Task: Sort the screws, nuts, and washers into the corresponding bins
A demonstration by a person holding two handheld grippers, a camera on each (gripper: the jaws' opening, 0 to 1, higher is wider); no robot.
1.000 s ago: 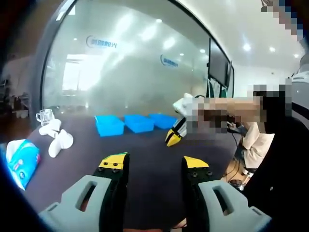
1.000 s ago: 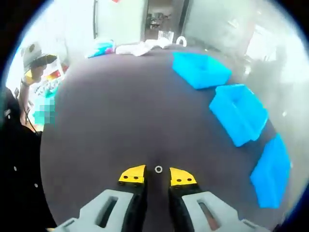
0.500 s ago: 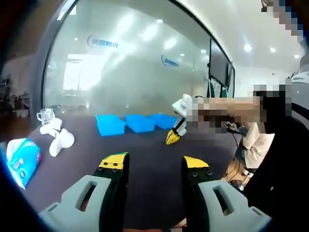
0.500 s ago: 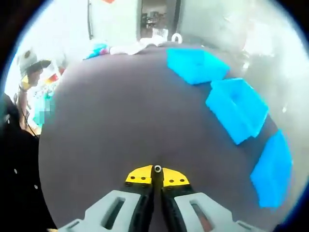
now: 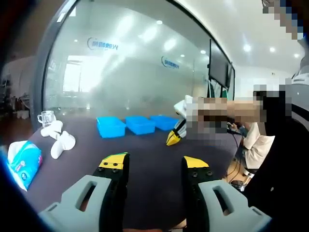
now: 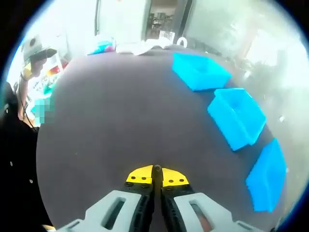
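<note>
Pinched between the yellow tips of the right gripper, a small washer is seen edge-on in the right gripper view, its rim showing as a dark, rounded sliver just above the closed jaws. Little more of it can be made out; its metal colour and hole are hidden by the angle. The jaws are pressed together with only the washer between them, held above the dark table. Three blue bins are lined up along the table's right side in that view, well apart from the gripper, and their insides cannot be read.

From the left gripper view, the left gripper is held with its jaws spread wide and nothing between them, over the near part of the same table. The right gripper is seen there beyond it, beside the row of bins. A blue tissue pack, white crumpled cloths and a glass mug are set at the table's left end.
</note>
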